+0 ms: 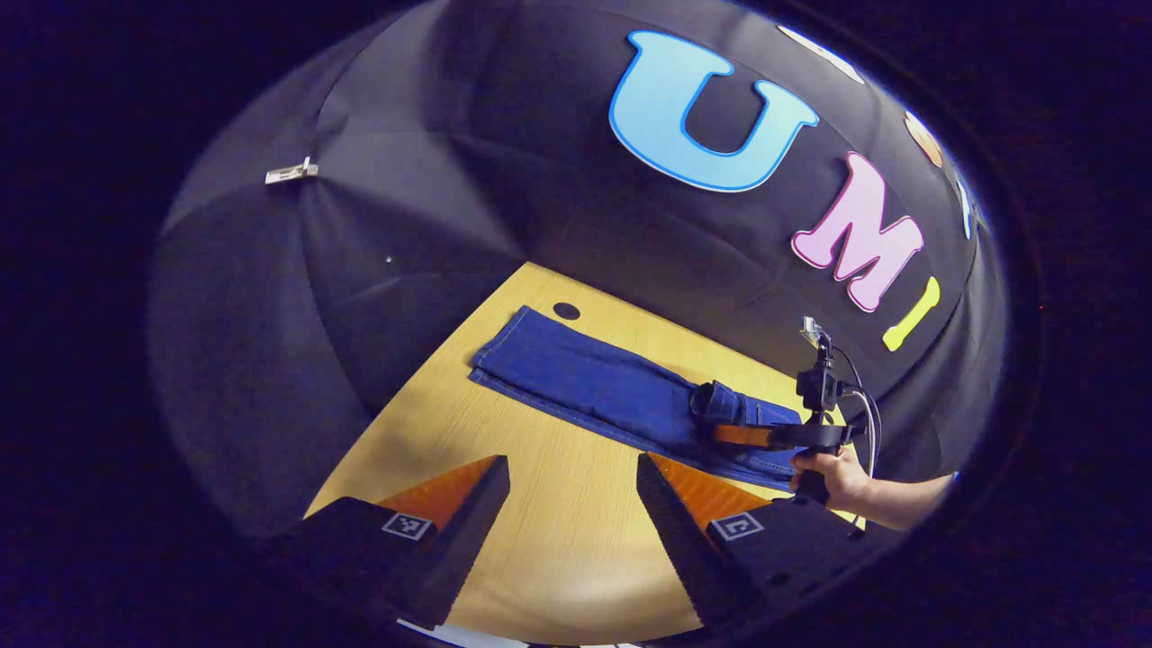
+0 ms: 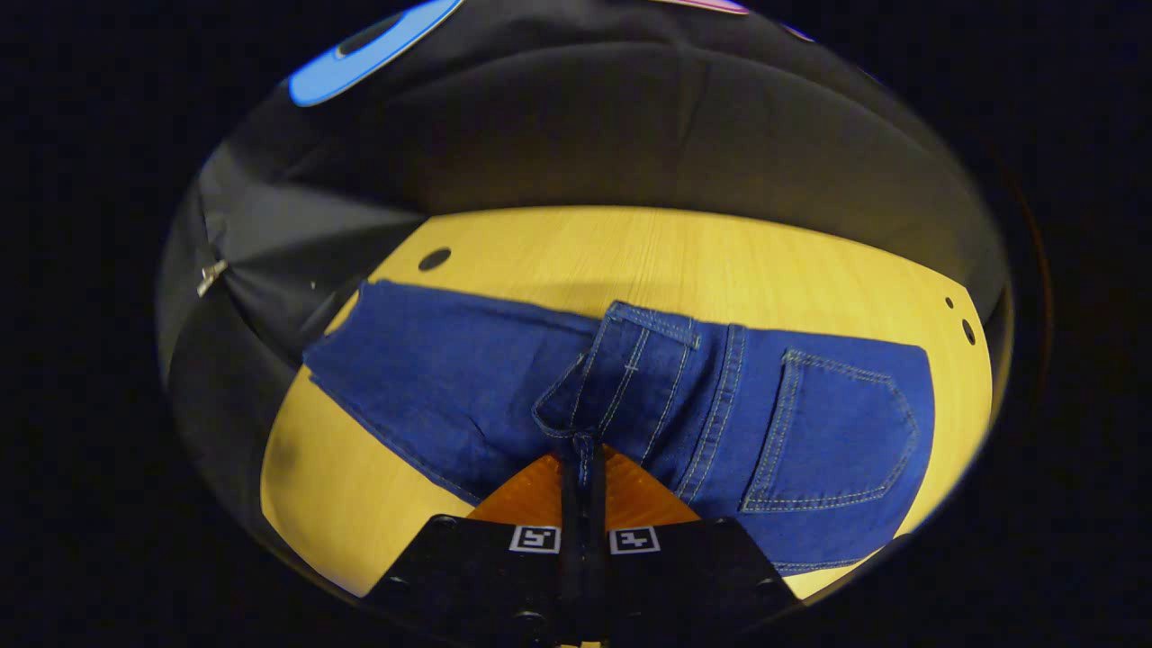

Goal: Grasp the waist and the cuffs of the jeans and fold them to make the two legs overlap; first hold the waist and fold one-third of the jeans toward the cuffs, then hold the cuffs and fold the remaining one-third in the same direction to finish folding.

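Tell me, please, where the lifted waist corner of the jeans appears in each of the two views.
Left gripper view: right of centre, the raised waist corner sits in the right tool, held by a hand.
Right gripper view: centre, the waist corner stands just above that tool's own closed fingers.
Shared landmark: the dark round hole in the table beside the cuffs.

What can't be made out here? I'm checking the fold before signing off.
- Right gripper view: the right gripper covers the pinched jeans edge.
- Right gripper view: jeans hide any layers beneath.
- Left gripper view: the left gripper finger blocks the jeans' near waist corner.
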